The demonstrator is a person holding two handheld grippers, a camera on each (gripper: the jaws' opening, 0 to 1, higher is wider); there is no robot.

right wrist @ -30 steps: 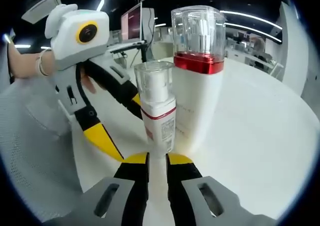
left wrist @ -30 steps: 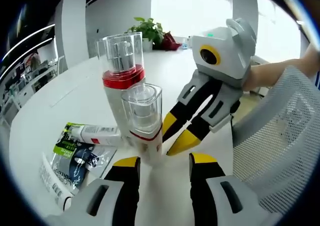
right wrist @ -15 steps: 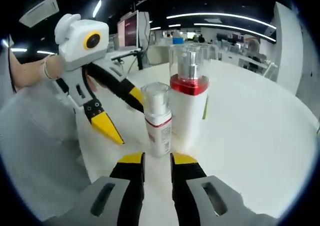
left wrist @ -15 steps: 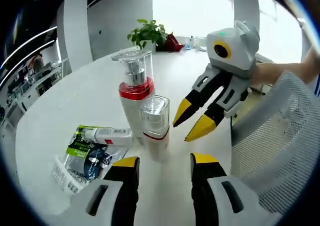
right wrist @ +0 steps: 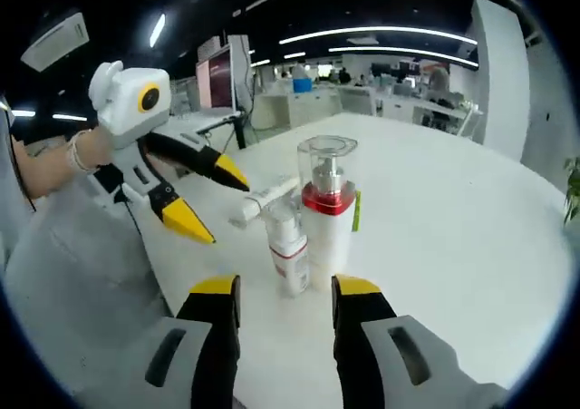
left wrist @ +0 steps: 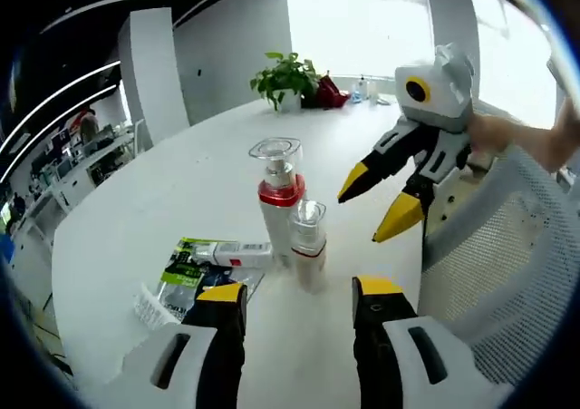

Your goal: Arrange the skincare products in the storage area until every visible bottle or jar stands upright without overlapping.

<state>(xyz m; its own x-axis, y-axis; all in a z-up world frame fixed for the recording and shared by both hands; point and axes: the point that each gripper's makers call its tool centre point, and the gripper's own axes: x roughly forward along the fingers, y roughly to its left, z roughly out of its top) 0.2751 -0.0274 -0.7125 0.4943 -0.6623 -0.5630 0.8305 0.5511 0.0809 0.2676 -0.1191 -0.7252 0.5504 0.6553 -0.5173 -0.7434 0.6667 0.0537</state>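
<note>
- Two pump bottles, tall (left wrist: 276,200) and small (left wrist: 308,244), upright mid-frame, just beside each other.
- Both grippers, left (left wrist: 299,302) and right (right wrist: 276,297), jaws apart, empty.
- Next: grasp lying tube (left wrist: 227,252) near cap, stand clear of bottles.

Ahead of my hand-held gripper, tall red-collared pump bottle (left wrist: 277,205) upright, small clear-capped bottle (left wrist: 308,243) upright touching it, white tube (left wrist: 228,251) lying flat beside

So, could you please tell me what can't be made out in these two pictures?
- Printing on the small pump bottle and tall red-collared pump bottle: too small, both views.
- The lying white tube: mostly hidden behind the bottles in the right gripper view.
- Green sachet text: too small; its near end is hidden by the left gripper, left gripper view.
</note>
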